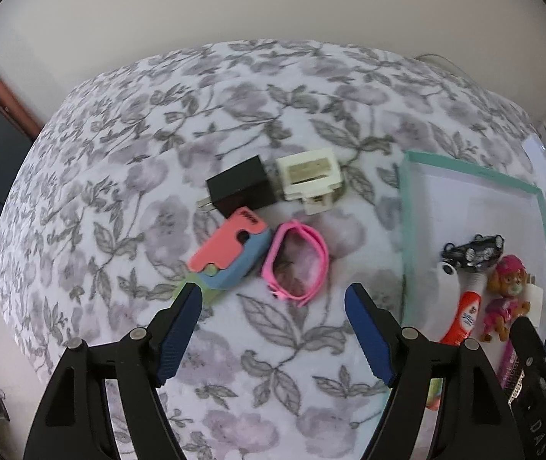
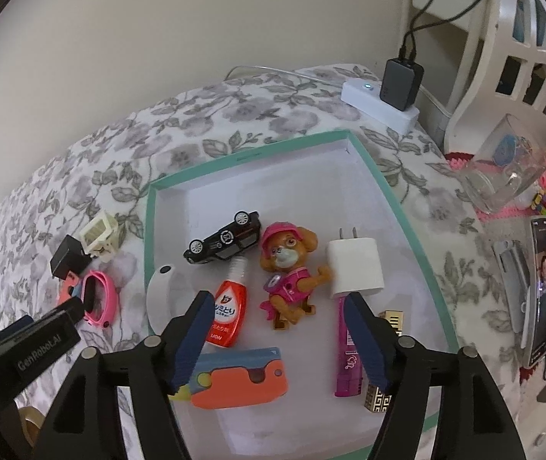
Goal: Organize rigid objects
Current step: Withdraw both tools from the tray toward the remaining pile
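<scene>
Pink watch (image 1: 295,264) lies on the floral cover just left of the teal tray (image 1: 407,230), between the wide-apart, empty left tongs (image 1: 273,295). Right tongs (image 2: 278,303), also apart, hover over the tray. Closing askew could clip the neighbouring pink-and-blue toy (image 1: 230,255).

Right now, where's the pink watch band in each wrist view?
Left wrist view: the pink watch band lies centre frame on the floral cloth, just above the open left tool.
Right wrist view: pink watch band at the left edge, outside the tray.
Shared landmark: the teal-rimmed tray, right of the band in both.
</scene>
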{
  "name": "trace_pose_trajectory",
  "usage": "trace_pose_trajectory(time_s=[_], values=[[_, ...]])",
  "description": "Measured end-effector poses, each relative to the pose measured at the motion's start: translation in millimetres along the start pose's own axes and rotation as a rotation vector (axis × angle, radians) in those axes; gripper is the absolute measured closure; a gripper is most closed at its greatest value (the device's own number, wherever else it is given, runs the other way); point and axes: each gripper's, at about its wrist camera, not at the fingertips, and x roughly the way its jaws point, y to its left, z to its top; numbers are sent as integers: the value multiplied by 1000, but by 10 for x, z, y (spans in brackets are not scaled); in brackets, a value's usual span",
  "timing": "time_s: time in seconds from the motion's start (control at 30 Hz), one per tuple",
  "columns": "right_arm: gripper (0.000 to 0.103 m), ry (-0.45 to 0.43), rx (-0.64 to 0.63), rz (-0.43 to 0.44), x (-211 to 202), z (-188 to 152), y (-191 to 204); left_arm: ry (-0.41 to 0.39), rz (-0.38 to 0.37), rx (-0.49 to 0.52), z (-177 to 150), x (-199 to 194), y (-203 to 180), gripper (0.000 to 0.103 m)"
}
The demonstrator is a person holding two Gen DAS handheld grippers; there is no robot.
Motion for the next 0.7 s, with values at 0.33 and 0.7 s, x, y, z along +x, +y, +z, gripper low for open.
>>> trace_pose_trajectory(time_s=[0.33, 0.7], values=[[2, -22, -38, 24, 6, -34, 135, 42, -5, -103, 46, 70, 314, 24], [0, -56, -39, 104, -37, -42, 307, 49, 3, -253, 110, 113, 914, 5]])
